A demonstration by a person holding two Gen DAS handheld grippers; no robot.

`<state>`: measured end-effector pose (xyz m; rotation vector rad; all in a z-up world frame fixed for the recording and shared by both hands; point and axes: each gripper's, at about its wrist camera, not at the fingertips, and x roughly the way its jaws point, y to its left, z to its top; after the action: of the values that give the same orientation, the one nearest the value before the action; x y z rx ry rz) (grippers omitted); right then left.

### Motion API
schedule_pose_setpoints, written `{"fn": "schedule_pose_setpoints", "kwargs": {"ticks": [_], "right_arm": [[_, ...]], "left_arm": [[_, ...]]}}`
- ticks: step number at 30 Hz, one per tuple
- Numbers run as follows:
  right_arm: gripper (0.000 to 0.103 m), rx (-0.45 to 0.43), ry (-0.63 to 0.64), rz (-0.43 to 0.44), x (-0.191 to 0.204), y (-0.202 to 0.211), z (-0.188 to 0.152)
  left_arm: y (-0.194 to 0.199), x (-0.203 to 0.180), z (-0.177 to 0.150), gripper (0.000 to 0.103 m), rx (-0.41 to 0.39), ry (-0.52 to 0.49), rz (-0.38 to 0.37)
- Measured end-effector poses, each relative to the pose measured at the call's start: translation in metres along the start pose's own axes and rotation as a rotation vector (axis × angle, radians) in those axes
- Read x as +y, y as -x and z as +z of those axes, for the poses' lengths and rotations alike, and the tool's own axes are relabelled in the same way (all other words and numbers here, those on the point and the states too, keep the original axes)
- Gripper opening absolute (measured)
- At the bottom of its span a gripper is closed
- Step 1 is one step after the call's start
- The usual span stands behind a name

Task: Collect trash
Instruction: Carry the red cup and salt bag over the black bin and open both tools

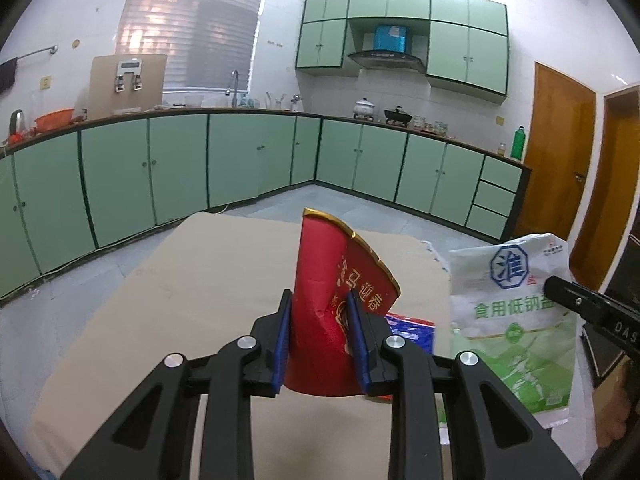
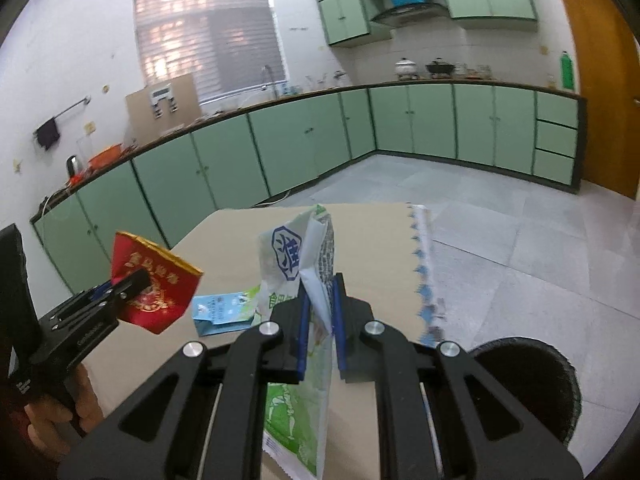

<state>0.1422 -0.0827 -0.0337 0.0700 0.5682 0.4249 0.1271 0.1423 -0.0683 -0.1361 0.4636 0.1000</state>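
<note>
**Left wrist and right wrist views: both grippers loaded, lifted over the table**

Left wrist view: your left gripper (image 1: 318, 332) has its blue pads closed on a red packet (image 1: 336, 280). The gap is narrow, and the packet is creased where the pads press in. It stands upright between the fingers, gold-trimmed top edge tilted toward the right of the view. It hangs clear above the tan table (image 1: 192, 280).

Right wrist view: your right gripper (image 2: 320, 320) is pinched almost fully together on a white-and-green bag (image 2: 304, 280). The bag is folded edge-on between the pads. Its blue-logo end sticks up past the fingertips, and its green printed end hangs below the jaws. In the left wrist view the same bag shows flat-on at the right, held up off the table.

Your left hand (image 2: 60, 408) shows at the lower left of the right wrist view, gripping the handle of its tool.

A light-blue wrapper (image 2: 220, 314) lies on the table between the two grippers. A black round bin (image 2: 532, 384) sits beside the table's right edge, low in the right wrist view. A blue-and-red wrapper (image 1: 412, 330) lies on the table just behind the left gripper's right finger.

Green cabinets (image 1: 248, 156) line the far walls.
</note>
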Motion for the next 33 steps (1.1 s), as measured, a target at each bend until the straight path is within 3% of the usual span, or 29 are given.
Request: {"fn": "schedule_pose_setpoints", "kwargs": {"ticks": [6,20,33], "right_arm": [[0.010,-0.016,-0.018,-0.097,-0.031,0.025,-0.007],[0.010,-0.020,-0.124,-0.337,-0.137,0.078,-0.041],[0.010,0.054,-0.230,-0.490,-0.231,0.069,-0.101]], "left_arm": [[0.001,-0.040,0.001,0.027,-0.001,-0.042,-0.082],[-0.031,-0.181,-0.018,0.027,0.060,-0.141,-0.341],[-0.078,-0.285,-0.046,0.026,0.171,-0.196,-0.440]]}}
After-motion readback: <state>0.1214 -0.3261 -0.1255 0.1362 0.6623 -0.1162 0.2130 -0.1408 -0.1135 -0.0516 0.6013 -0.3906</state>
